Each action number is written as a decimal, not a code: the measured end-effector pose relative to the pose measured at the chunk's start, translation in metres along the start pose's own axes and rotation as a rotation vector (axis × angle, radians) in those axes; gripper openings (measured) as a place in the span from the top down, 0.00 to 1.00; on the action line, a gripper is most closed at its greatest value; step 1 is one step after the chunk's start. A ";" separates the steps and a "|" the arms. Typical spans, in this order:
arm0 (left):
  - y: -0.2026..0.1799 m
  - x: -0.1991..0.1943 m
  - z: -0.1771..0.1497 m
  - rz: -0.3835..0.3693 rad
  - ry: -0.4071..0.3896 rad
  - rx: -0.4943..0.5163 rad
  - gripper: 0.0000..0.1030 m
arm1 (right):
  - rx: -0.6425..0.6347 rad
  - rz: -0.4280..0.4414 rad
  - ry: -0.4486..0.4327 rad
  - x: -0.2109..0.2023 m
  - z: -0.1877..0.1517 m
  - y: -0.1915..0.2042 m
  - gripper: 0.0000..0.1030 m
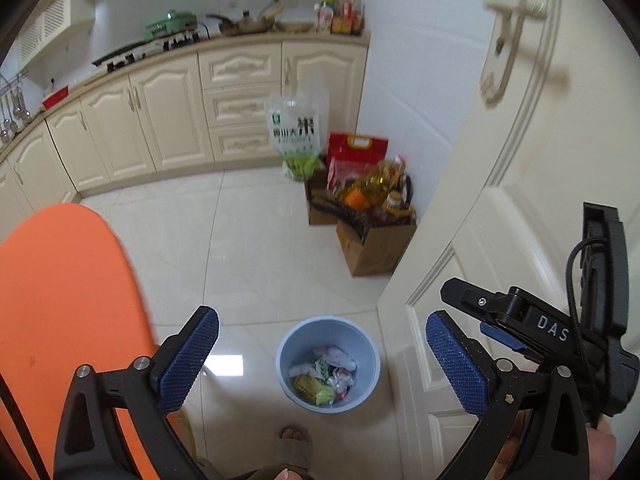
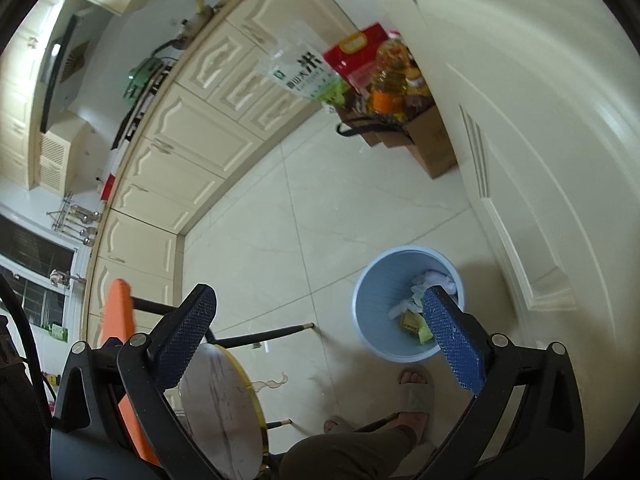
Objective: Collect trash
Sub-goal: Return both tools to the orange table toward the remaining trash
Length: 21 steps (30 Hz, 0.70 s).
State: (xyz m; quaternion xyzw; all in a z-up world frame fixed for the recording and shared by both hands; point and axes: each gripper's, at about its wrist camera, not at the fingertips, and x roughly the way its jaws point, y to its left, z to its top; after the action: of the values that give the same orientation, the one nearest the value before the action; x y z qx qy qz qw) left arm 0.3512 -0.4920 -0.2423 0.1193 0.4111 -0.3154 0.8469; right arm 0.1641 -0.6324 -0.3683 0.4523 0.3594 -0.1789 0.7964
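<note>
A light blue waste bin [image 1: 372,364] stands on the tiled floor below both grippers. Crumpled wrappers and tissues [image 1: 326,376] lie in its bottom. My left gripper [image 1: 322,356] hangs high above the bin, open wide with nothing between its blue pads. The right gripper [image 1: 516,320] shows at the right edge of the left wrist view. In the right wrist view the bin [image 2: 372,304] sits by the right finger, holding the same trash [image 2: 416,312]. My right gripper [image 2: 320,336] is open and empty above the floor.
An orange chair [image 1: 68,312] is at my left, and a small round marble table [image 2: 220,404] stands beside it. A cream door [image 1: 516,160] is close on the right. Cardboard boxes of groceries [image 1: 372,240] sit by the cabinets [image 1: 172,120]. The person's sandalled foot [image 2: 416,396] is near the bin.
</note>
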 end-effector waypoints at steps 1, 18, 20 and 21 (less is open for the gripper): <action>0.003 -0.013 -0.004 -0.003 -0.022 -0.004 0.01 | -0.007 0.004 -0.007 -0.005 -0.001 0.005 0.00; 0.106 -0.231 -0.142 0.107 -0.309 -0.155 0.01 | -0.396 0.162 -0.097 -0.089 -0.095 0.217 0.00; 0.117 -0.250 -0.163 0.135 -0.334 -0.186 0.01 | -0.461 0.179 -0.093 -0.093 -0.115 0.245 0.00; 0.121 -0.260 -0.172 0.156 -0.347 -0.199 0.01 | -0.488 0.185 -0.091 -0.094 -0.123 0.257 0.00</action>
State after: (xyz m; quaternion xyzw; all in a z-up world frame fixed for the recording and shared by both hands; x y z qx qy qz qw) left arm 0.2002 -0.2052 -0.1576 0.0103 0.2777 -0.2224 0.9345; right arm 0.2066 -0.3961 -0.1877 0.2692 0.3127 -0.0336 0.9103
